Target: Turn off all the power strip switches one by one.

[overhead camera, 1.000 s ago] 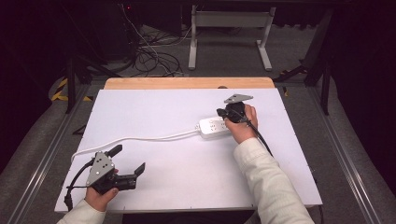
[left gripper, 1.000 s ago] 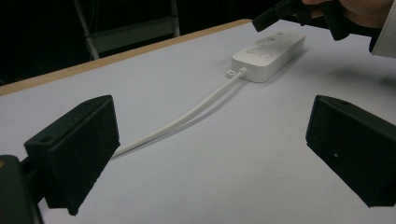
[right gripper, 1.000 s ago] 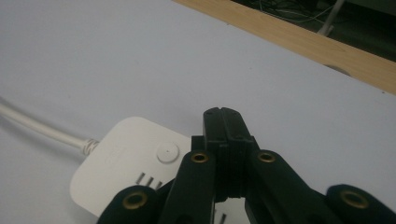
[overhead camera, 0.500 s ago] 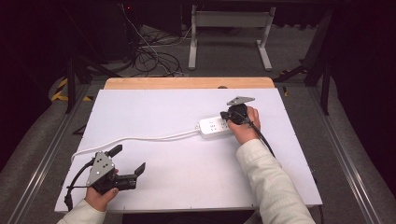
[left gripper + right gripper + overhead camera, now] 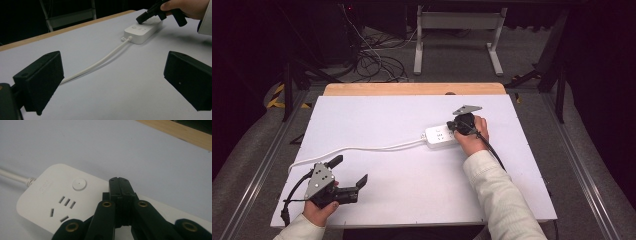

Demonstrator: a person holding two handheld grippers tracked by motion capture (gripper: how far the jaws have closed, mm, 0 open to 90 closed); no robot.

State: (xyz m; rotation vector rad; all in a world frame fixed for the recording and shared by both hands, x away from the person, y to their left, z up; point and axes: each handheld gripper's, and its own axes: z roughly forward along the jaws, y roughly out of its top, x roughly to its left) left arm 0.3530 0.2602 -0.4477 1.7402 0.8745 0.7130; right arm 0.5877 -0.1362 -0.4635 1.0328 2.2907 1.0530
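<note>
We see the white power strip (image 5: 441, 136) right of frame centre, long axis left-right, cord (image 5: 362, 149) trailing left — our right gripper (image 5: 456, 125), jaws together, hovers over it; left gripper (image 5: 348, 172) gapes, lower left.

Right gripper (image 5: 122, 185) sits with its jaws pressed flat together, tips over the top face of the white power strip (image 5: 50, 195), just beside the round button (image 5: 79, 184). Socket slots (image 5: 67, 201) show beside the jaws, and the cord (image 5: 12, 177) exits the strip's end. The tabletop's (image 5: 125, 147) wooden edge crosses the far corner.
</note>
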